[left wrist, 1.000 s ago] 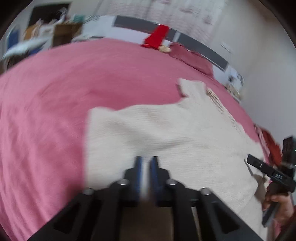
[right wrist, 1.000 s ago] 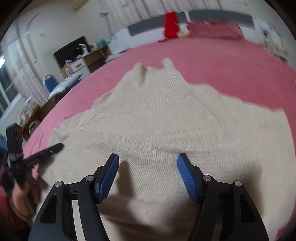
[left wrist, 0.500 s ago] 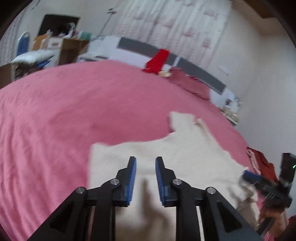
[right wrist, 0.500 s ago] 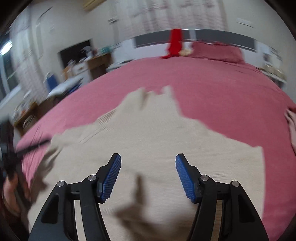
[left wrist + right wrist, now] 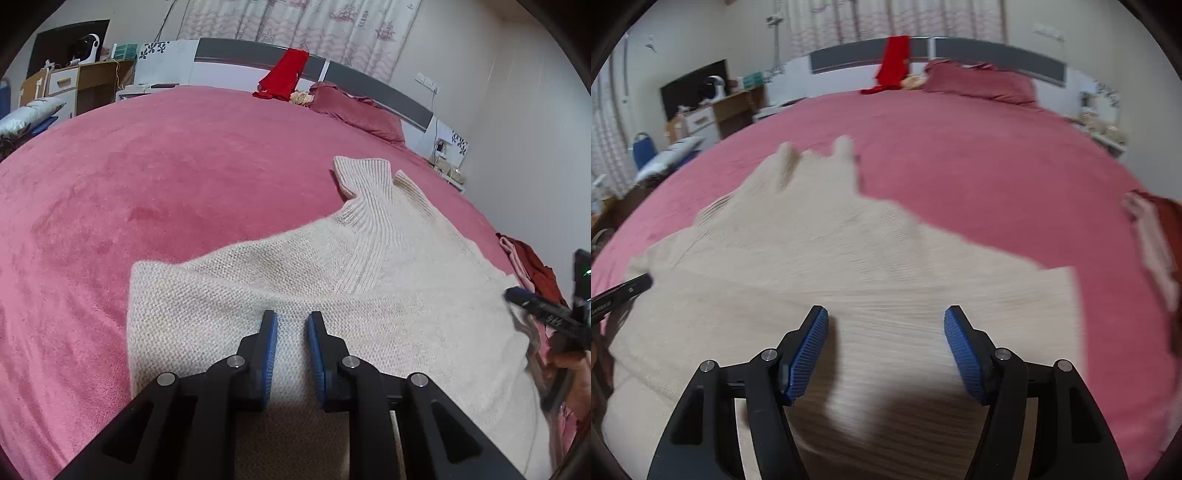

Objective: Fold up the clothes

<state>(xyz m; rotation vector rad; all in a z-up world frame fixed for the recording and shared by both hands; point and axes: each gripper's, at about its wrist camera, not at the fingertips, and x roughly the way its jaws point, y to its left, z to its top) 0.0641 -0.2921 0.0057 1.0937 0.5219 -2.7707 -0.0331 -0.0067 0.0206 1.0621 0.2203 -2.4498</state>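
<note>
My left gripper has a narrow gap between its pads, nothing held, above a fold line of the cream sweater. My right gripper is spread wide, empty, over the sweater's lower body. Sweater lies flat on the pink bed near its foot edge, collar toward the headboard. Red clothes at the bed's right edge.
</note>
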